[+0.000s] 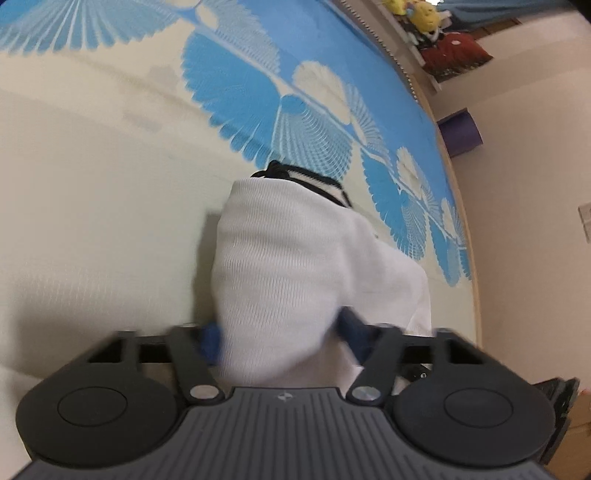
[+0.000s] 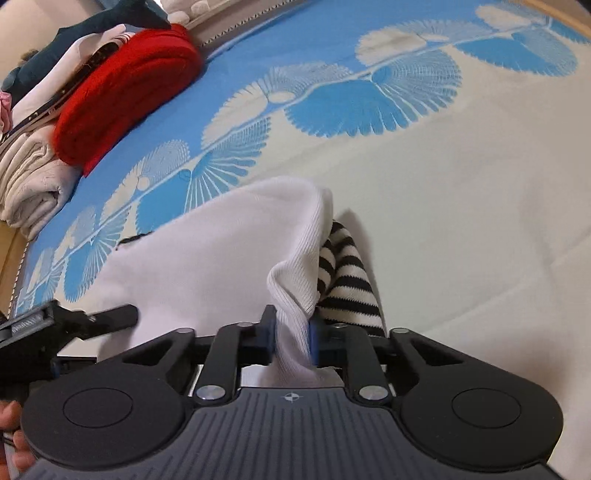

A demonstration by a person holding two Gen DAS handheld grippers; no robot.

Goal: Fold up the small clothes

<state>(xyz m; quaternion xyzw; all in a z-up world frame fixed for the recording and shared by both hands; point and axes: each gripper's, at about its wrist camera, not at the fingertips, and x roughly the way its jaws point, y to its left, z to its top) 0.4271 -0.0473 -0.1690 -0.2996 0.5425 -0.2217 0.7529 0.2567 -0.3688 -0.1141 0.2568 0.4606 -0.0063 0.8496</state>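
Note:
A white ribbed garment (image 1: 295, 258) lies bunched on the bed, with a black-and-white striped piece (image 2: 347, 280) showing from under it. In the left wrist view my left gripper (image 1: 282, 336) has a wide bunch of the white fabric between its blue pads (image 1: 212, 341), and both pads touch the cloth. This view is blurred. In the right wrist view my right gripper (image 2: 291, 334) pinches a narrow twisted fold of the same white garment (image 2: 207, 251), with the jaws nearly together. The striped edge (image 1: 306, 177) peeks out at the garment's far end.
The bedsheet (image 2: 461, 192) is cream with blue fan patterns. A red folded cloth (image 2: 125, 92), a beige folded towel (image 2: 33, 181) and dark garments are stacked at the bed's far left. A purple object (image 1: 460, 134) and plush toys (image 1: 424, 14) sit beyond the bed edge. A person's hand (image 2: 11, 424) shows bottom left.

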